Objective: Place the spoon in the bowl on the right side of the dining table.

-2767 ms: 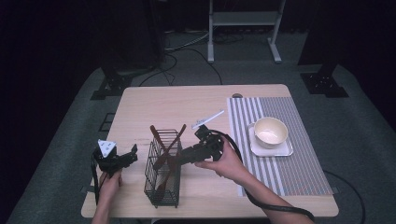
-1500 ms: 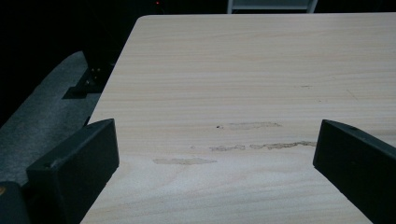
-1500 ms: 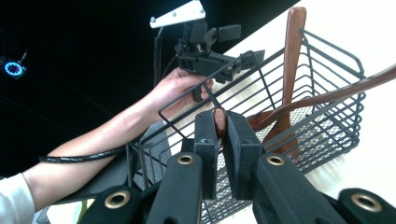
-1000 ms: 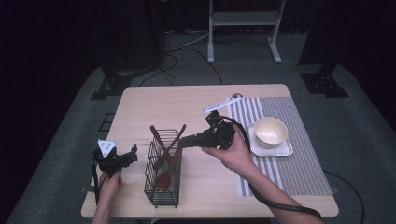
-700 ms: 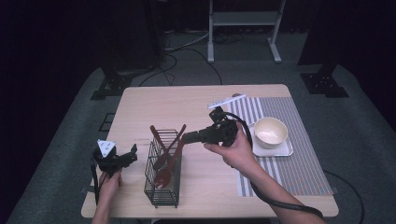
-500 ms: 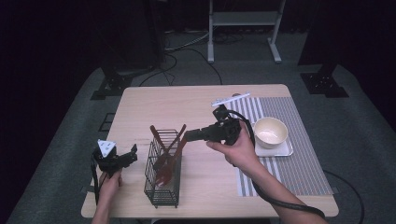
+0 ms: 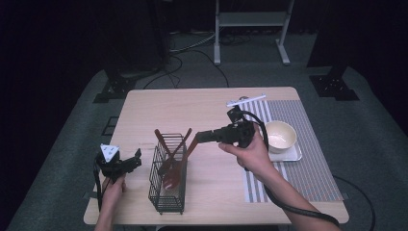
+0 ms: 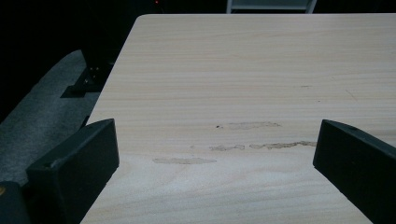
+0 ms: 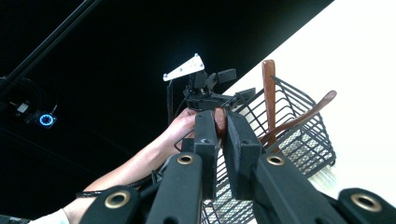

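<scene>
A black wire basket [image 7: 166,204] stands at the table's front left with several wooden utensils in it. My right gripper [image 7: 199,136] is shut on the handle end of a wooden spoon [image 7: 180,163]. The spoon slants down to the left, and its bowl is still inside the basket. In the right gripper view the right gripper [image 9: 219,123] pinches the brown handle tip [image 9: 220,116] just above the basket [image 9: 299,140]. My left gripper [image 7: 134,161] rests open at the table's left edge, left of the basket. The left gripper [image 8: 215,172] has bare tabletop [image 8: 243,70] between its jaws.
Two more wooden utensils [image 7: 161,139] [image 7: 185,134] cross inside the basket. A cream bowl [image 7: 280,136] sits on a small tray [image 7: 293,155] on a striped placemat [image 7: 308,168] at the right. A white strip [image 7: 246,100] lies at the mat's far edge.
My right gripper has drifted a little to the right and away from the basket with the spoon handle in it, so the spoon leans further over. The left gripper has stayed put.
</scene>
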